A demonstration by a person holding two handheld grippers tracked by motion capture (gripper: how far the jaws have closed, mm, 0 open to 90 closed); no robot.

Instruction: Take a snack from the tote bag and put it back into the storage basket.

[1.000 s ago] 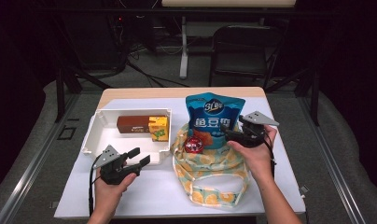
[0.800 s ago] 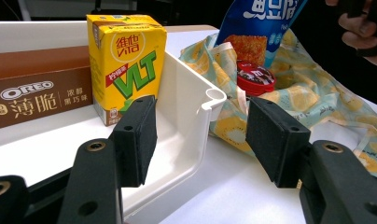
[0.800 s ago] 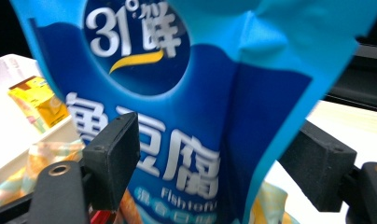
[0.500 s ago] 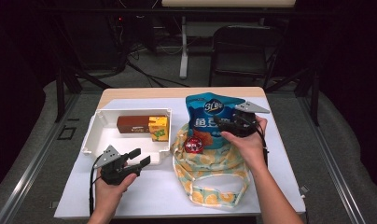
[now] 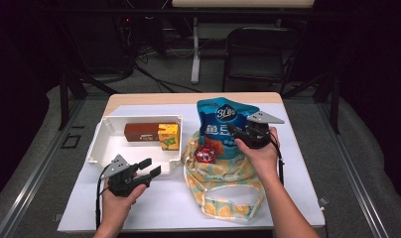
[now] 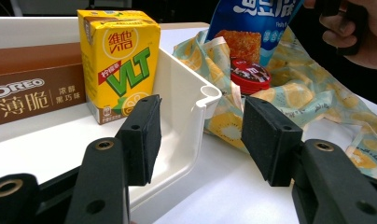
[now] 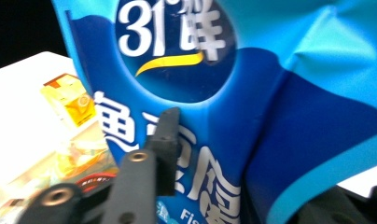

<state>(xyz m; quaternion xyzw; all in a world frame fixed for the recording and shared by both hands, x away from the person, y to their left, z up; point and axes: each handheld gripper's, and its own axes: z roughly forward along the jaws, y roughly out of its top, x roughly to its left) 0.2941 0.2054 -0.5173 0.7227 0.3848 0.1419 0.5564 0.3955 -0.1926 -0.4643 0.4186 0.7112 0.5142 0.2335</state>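
A blue snack bag [image 5: 221, 121] stands upright in a fruit-patterned tote bag [image 5: 223, 173] beside a red round lid [image 5: 206, 153]. My right gripper [image 5: 236, 135] has just been closing and is now shut on the bag's right side. In the right gripper view the creased blue bag [image 7: 200, 93] sits between the jaws of my right gripper [image 7: 266, 172]. My left gripper [image 5: 151, 166] is open by the white tray's [image 5: 104, 144] front right corner. Its jaws have just narrowed a little with nothing gripped. In the left gripper view the tray's rim [image 6: 177, 84] lies ahead of my left gripper [image 6: 200, 126].
The tray holds a yellow VLT juice box [image 5: 168, 136] [image 6: 119, 60] and a brown Oreo box [image 5: 140, 131] [image 6: 32, 93]. The tote bag [image 6: 308, 93] and red lid [image 6: 249, 74] lie just right of the tray. A black chair [image 5: 260, 47] stands beyond the table's far edge.
My right gripper moved left onto the blue bag and its jaws closed on it. The left hand stayed where it was.
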